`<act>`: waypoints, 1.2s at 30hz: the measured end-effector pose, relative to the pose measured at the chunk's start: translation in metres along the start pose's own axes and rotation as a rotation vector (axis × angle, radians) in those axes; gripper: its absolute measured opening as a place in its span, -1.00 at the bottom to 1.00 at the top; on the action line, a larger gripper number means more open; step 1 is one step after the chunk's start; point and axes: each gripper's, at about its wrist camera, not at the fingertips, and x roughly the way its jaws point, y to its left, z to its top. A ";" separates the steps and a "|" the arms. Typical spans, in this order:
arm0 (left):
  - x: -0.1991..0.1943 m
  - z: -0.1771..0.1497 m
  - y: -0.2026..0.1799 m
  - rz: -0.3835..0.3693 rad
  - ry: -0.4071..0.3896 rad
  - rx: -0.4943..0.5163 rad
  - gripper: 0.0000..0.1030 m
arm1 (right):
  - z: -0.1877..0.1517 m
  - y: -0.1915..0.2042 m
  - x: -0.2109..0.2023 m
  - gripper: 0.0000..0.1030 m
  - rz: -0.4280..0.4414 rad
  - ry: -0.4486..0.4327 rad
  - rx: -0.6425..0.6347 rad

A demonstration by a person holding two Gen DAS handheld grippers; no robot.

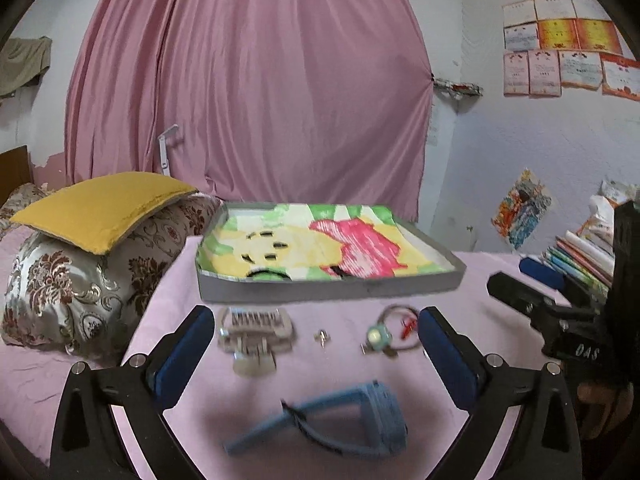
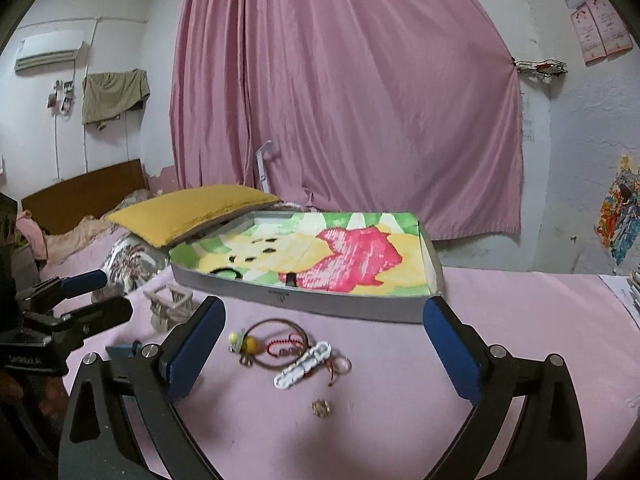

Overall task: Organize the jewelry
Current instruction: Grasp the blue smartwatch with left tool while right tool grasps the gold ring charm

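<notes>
A shallow grey box (image 1: 328, 286) (image 2: 320, 306) lined with a bright cartoon towel lies at the back of the pink cloth. In the left wrist view my left gripper (image 1: 316, 332) is open and empty over a beige claw hair clip (image 1: 256, 332), a small metal earring (image 1: 321, 336), a bracelet with a pale charm (image 1: 384, 334) and a blue watch (image 1: 340, 420). In the right wrist view my right gripper (image 2: 324, 320) is open and empty over the bracelet with beads (image 2: 272, 342), a white hair clip (image 2: 304, 364), a ring (image 2: 342, 364) and a small round brooch (image 2: 321, 407).
A yellow cushion (image 1: 104, 208) on a patterned pillow (image 1: 72, 292) lies to the left. Stacked books (image 1: 580, 260) stand at the right. A pink curtain (image 1: 248, 80) hangs behind. The other gripper (image 2: 76, 304) shows at the left of the right wrist view.
</notes>
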 end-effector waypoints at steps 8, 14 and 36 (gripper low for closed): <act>-0.002 -0.024 -0.008 -0.051 0.109 0.002 0.98 | -0.015 -0.005 0.012 0.89 0.035 0.156 0.007; -0.002 -0.032 -0.017 -0.095 0.156 0.020 0.71 | -0.022 -0.004 0.023 0.87 0.058 0.241 0.014; 0.031 -0.036 -0.038 -0.081 0.335 0.108 -0.12 | -0.039 0.007 0.052 -0.47 0.095 0.420 -0.008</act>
